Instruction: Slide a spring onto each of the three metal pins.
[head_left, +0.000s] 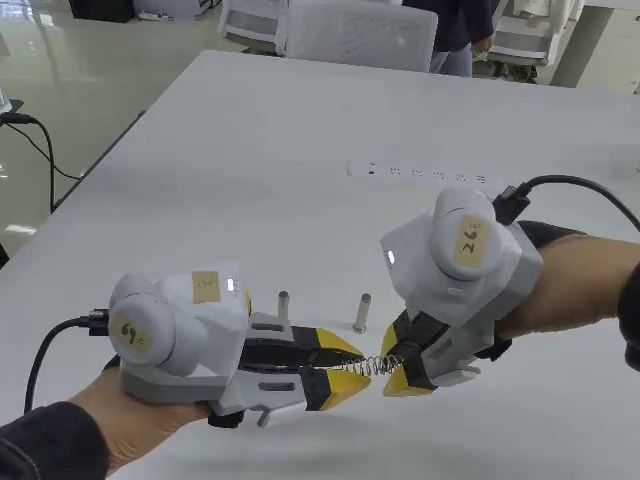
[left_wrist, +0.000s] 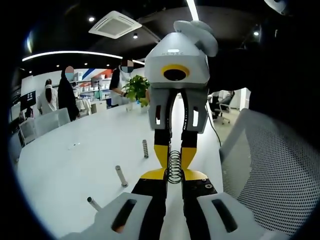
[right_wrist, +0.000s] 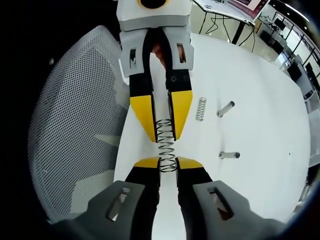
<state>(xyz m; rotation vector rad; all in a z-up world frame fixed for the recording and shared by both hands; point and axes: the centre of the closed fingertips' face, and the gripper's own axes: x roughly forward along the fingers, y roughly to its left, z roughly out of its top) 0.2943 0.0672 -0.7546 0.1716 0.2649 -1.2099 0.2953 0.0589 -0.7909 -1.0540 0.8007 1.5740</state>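
I hold one spring (head_left: 375, 366) above the white surface (head_left: 300, 180). The left gripper (head_left: 360, 367) and right gripper (head_left: 393, 368) each have their jaws nearly closed, pinching one end. The right gripper's sticker (head_left: 470, 240) reads "26". Three metal pins (left_wrist: 121, 176) stand nearby, one wearing a second spring (left_wrist: 145, 148).

Left tongs (head_left: 352, 367) and right tongs (head_left: 393, 370) are grey, yellow-tipped, black-cabled.

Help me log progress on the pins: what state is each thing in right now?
left hand-held gripper: shut on one end of the loose spring
right hand-held gripper: shut on its other end
loose spring: gripped at both ends, on no pin
far pin: wears the fitted spring
middle pin: bare
near pin: bare
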